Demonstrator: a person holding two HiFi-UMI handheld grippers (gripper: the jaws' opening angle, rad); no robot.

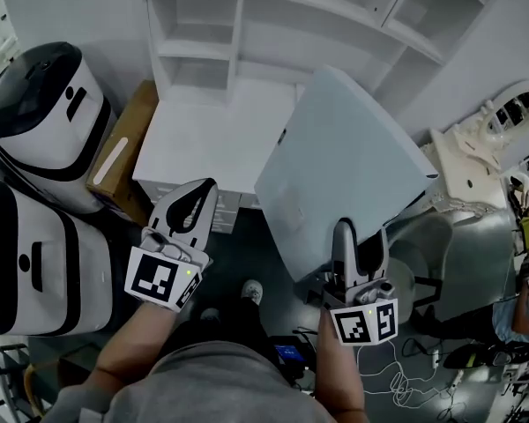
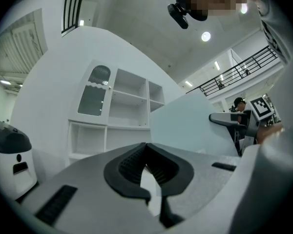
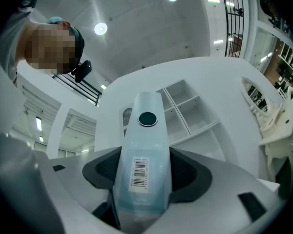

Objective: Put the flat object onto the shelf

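Holding gripper: right gripper (image 1: 346,232), fingers being pressed onto the flat panel (image 1: 344,148).
Panel axis: being pointed ahead toward the shelf (image 1: 196,49).
Left gripper (image 1: 207,189): fingers together, empty.

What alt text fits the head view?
The right gripper clamps the lower edge of a pale blue flat panel, held tilted in front of a white shelf unit. The left gripper is shut and empty beside it.
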